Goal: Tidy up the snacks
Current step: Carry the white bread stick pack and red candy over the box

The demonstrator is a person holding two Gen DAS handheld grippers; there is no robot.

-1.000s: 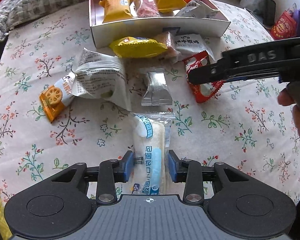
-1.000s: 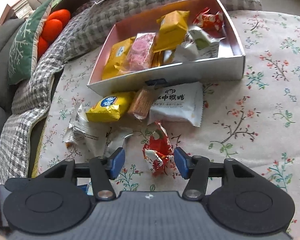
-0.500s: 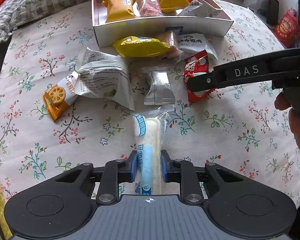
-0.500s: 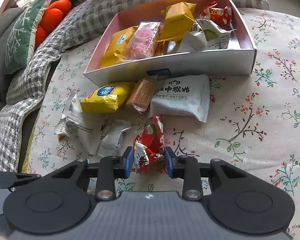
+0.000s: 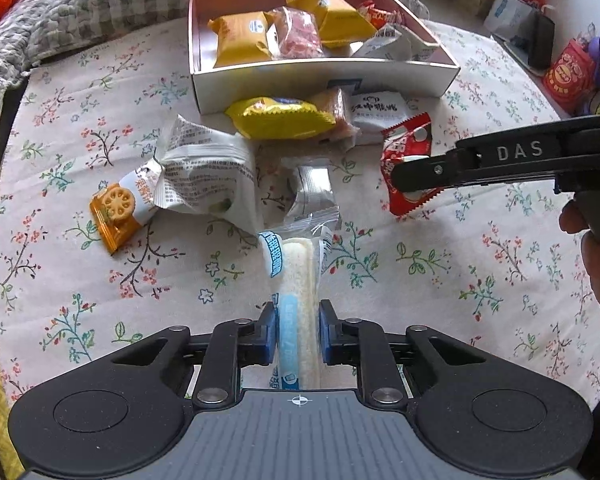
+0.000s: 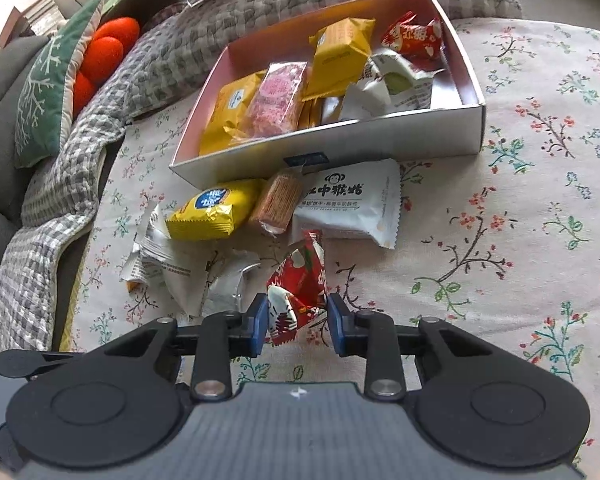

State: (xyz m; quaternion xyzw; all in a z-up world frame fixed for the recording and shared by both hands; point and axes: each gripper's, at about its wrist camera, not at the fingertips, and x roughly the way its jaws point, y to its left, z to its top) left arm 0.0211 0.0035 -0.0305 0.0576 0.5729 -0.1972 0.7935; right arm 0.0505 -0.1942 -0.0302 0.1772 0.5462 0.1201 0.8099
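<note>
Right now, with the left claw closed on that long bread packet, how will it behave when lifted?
The bread packet looks soft and light. Gripped near one end by the left claw, its far end will probably droop. The glossy film may slip, and a hard squeeze could squash the bread.

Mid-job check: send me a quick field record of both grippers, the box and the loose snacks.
left gripper: jaws just closed on the long white bread pack
right gripper: jaws just closed on the red packet
box: open, already holds several snacks
loose beside box: yellow packet, cracker pack, white biscuit packet
loose further out: orange biscuit packet, silver sachet
surface: floral cloth
</note>
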